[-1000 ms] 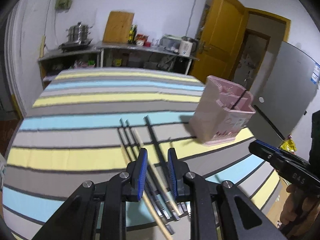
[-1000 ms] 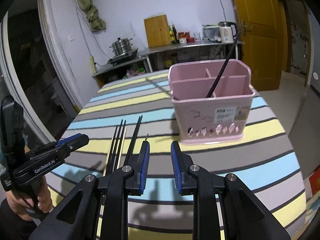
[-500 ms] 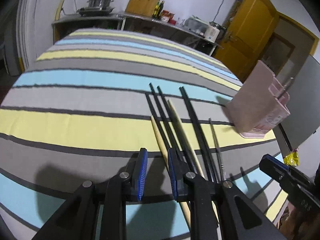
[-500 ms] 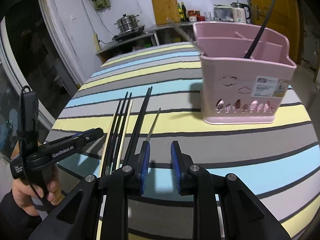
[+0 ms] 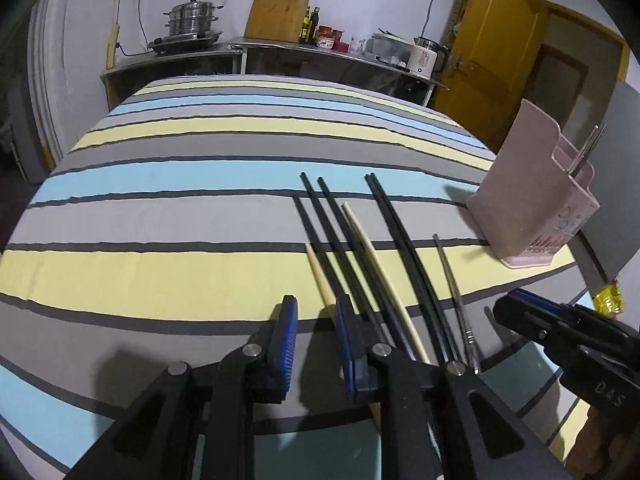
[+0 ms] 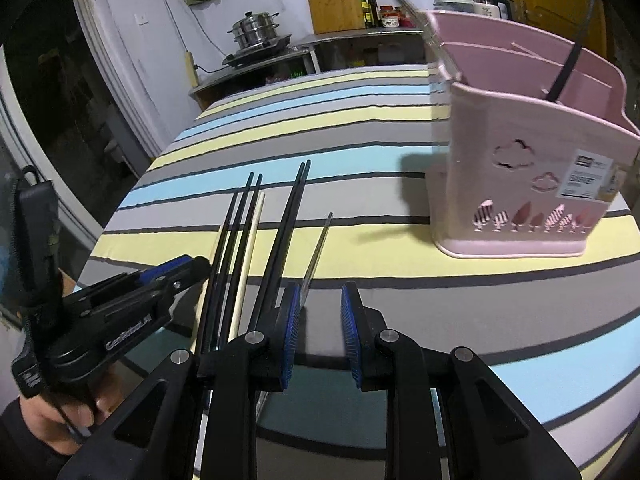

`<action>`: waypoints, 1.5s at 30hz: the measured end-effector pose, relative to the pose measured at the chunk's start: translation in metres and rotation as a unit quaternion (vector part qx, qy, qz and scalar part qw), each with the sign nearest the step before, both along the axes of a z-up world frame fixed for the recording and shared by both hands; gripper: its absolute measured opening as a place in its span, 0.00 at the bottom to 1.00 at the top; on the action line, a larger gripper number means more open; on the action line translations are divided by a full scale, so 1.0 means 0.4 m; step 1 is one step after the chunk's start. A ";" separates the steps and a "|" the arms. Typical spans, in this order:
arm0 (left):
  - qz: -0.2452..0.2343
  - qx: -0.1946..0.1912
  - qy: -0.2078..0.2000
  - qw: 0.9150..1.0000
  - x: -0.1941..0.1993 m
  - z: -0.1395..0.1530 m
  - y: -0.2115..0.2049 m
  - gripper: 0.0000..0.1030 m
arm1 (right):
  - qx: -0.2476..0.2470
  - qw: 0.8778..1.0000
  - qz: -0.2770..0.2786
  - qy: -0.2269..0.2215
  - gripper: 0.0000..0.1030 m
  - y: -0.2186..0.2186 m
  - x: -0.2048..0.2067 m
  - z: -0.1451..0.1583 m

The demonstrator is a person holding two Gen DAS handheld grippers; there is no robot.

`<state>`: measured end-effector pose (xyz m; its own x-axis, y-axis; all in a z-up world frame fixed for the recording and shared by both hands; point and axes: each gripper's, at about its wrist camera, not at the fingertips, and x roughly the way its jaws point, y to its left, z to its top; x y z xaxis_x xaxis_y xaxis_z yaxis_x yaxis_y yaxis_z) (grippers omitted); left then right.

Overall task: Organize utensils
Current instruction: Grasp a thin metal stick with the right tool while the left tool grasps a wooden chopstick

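Observation:
Several chopsticks lie side by side on the striped tablecloth: black ones (image 5: 396,232), two pale wooden ones (image 5: 362,240) and a thin metal one (image 5: 450,272). A pink utensil basket (image 5: 532,196) stands at the right, holding a black chopstick (image 6: 568,68). My left gripper (image 5: 314,324) is open and empty, low over the cloth, its right finger beside the short wooden chopstick (image 5: 320,276). My right gripper (image 6: 318,308) is open and empty, its left finger by the metal chopstick (image 6: 318,248). The basket (image 6: 532,160) stands right of it.
A counter (image 5: 280,56) with a steamer pot, cutting board, bottles and kettle runs behind the table. A yellow door (image 5: 500,48) is at the back right. The table's near edge lies under both grippers.
Both grippers have dropped lower and nearer the chopstick ends. The left gripper has shifted left of the bundle. The right gripper has come closer to the basket.

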<state>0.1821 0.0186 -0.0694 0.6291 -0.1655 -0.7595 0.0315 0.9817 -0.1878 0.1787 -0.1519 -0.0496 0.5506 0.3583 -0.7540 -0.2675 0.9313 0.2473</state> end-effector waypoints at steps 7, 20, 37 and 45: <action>0.005 0.006 0.007 1.000 0.020 0.004 -0.008 0.23 | -0.011 1.000 0.002 0.006 0.22 0.030 0.034 -0.021; -0.012 0.054 0.000 0.998 0.026 0.003 -0.029 0.11 | -0.046 0.999 0.003 0.005 0.20 0.064 0.057 -0.042; 0.000 0.012 0.035 0.999 0.068 0.001 0.033 0.10 | -0.050 0.998 -0.017 0.028 0.17 0.073 0.113 -0.039; -0.006 0.037 0.031 0.999 0.071 0.001 0.018 0.09 | -0.068 0.997 -0.019 0.028 0.08 0.090 0.126 -0.037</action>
